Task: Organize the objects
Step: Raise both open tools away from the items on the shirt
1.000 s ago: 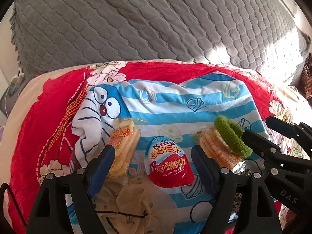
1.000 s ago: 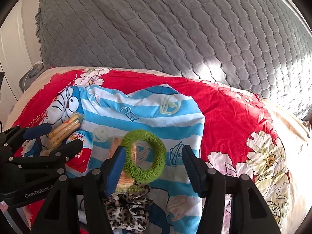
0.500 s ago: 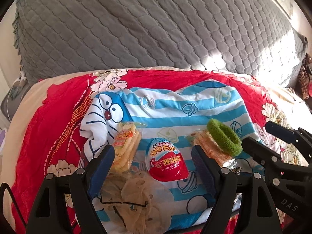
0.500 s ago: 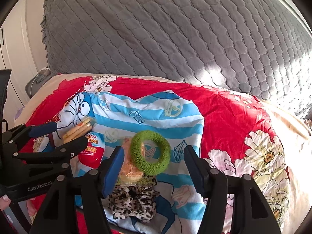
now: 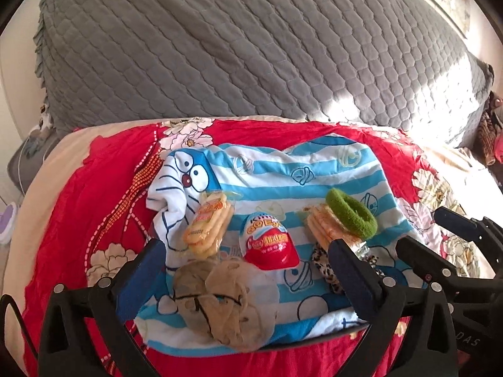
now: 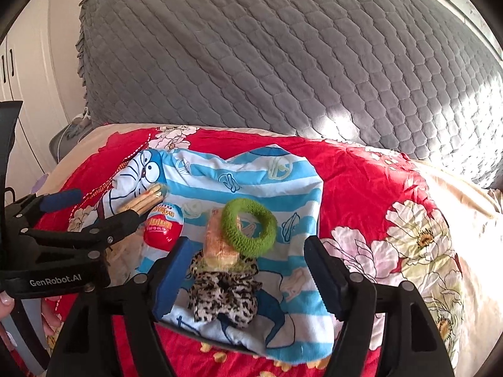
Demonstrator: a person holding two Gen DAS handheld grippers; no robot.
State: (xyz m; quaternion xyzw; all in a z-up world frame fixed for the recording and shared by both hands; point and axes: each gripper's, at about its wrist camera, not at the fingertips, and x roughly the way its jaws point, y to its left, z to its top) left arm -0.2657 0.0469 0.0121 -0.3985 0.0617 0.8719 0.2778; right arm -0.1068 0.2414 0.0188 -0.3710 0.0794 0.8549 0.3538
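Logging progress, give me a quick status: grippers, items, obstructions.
Left gripper and right gripper open, jaws just widened, nothing gripped. Egg, green ring, snacks lie on striped cloth. Nothing blocking.

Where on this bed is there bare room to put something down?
Free: the far striped cloth beyond the green hair ring, and the red quilt to its right. Crowded: the near strip, with snack packs, egg, beige scrunchie and leopard scrunchie.
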